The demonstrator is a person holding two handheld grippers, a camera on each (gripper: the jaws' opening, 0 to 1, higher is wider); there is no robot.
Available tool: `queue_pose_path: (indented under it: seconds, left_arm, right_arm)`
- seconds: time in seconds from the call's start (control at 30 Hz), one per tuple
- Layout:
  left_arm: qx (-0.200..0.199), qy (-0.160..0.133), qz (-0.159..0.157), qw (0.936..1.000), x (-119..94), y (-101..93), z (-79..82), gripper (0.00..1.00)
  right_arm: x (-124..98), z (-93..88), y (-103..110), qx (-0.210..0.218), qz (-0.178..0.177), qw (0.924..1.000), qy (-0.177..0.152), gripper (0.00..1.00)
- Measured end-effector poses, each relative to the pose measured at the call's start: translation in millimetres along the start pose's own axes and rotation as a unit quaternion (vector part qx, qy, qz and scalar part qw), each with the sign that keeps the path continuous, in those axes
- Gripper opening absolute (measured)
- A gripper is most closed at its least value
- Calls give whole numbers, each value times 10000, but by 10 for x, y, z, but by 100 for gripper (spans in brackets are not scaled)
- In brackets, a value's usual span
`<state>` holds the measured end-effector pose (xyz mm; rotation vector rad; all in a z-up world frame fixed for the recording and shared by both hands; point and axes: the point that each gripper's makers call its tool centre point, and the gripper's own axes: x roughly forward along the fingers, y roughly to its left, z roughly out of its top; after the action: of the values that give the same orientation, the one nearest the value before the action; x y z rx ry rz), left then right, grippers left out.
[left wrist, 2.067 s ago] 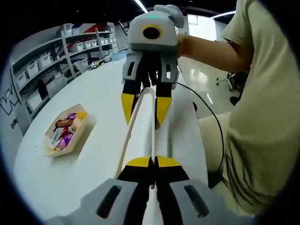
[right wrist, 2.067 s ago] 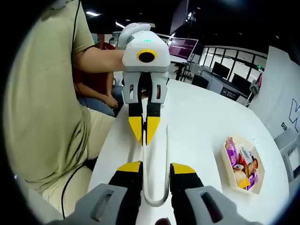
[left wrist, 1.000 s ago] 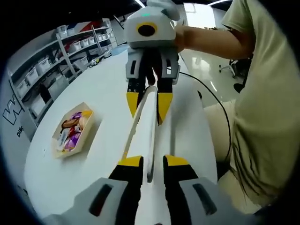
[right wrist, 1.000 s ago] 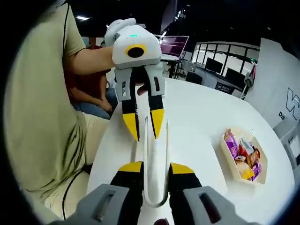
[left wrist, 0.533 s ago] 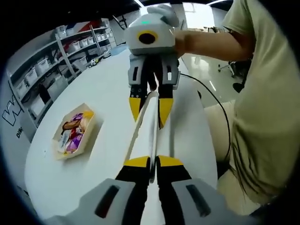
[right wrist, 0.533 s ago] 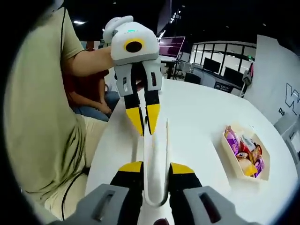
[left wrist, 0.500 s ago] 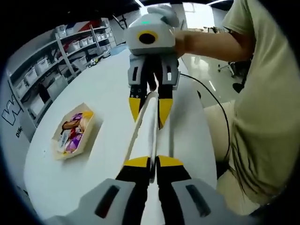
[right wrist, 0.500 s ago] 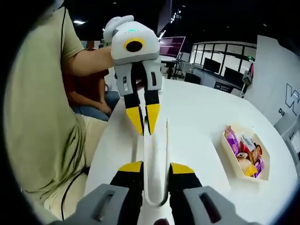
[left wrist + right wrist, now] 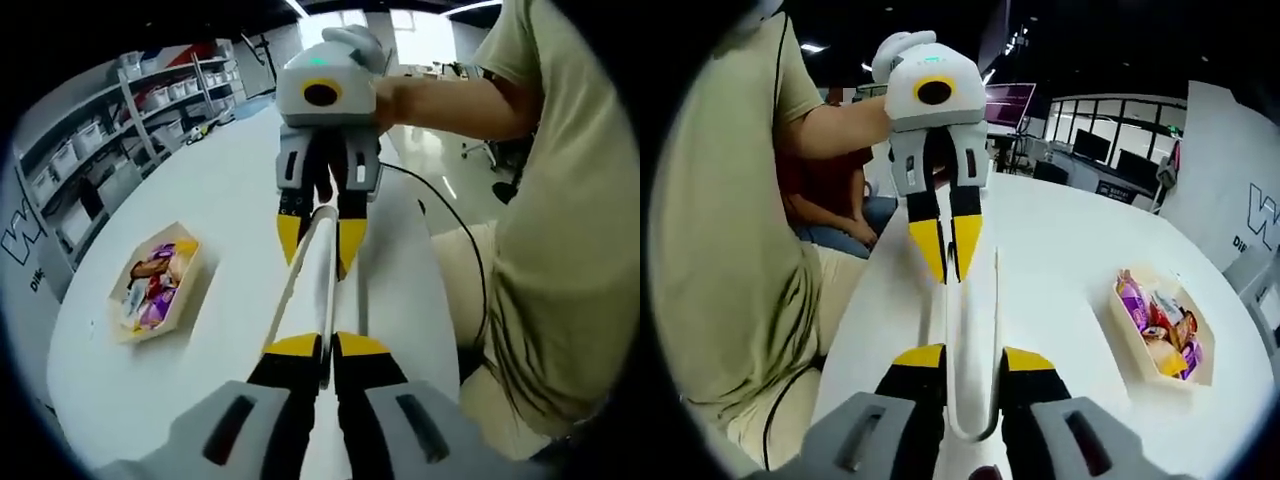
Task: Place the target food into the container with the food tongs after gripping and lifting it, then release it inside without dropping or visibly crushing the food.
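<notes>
White food tongs (image 9: 315,280) stretch above the white table (image 9: 220,190) between my two grippers, which face each other. My left gripper (image 9: 325,345) is shut on the tongs' two tips, pressing them together. My right gripper (image 9: 320,240) comes in from the top of the left gripper view, its jaws on either side of the tongs' looped end. In the right gripper view my right gripper (image 9: 972,358) clamps that looped end of the tongs (image 9: 975,320), and my left gripper (image 9: 947,262) pinches the tips. A beige container (image 9: 155,285) (image 9: 1162,335) holds several wrapped snacks.
The person's torso in a beige shirt (image 9: 570,260) stands at the table's edge, with a black cable (image 9: 462,250) hanging beside it. Shelves with bins (image 9: 90,140) line the wall. Another person in red (image 9: 840,190) sits behind the table. Desks with monitors (image 9: 1120,160) stand further off.
My left gripper was open around the tongs' tips a second ago and has since shut on them. The right gripper's hold is unchanged. Both views have shifted slightly.
</notes>
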<state>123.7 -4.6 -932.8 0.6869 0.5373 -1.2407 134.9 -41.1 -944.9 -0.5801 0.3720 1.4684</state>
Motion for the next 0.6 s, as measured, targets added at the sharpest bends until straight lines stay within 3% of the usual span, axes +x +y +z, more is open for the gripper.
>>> queue_pose_path:
  seconds: [0.17, 0.6]
  left_arm:
    - [-68, -31, -157, 9998, 2, -52, 8, 1]
    - [-7, -96, -146, 9998, 20, -10, -30, 0]
  right_arm:
    - [14, -23, 9, -173, -1, 9998, 133, 14]
    - [-21, -70, -49, 85, -100, 9997, 191, 15]
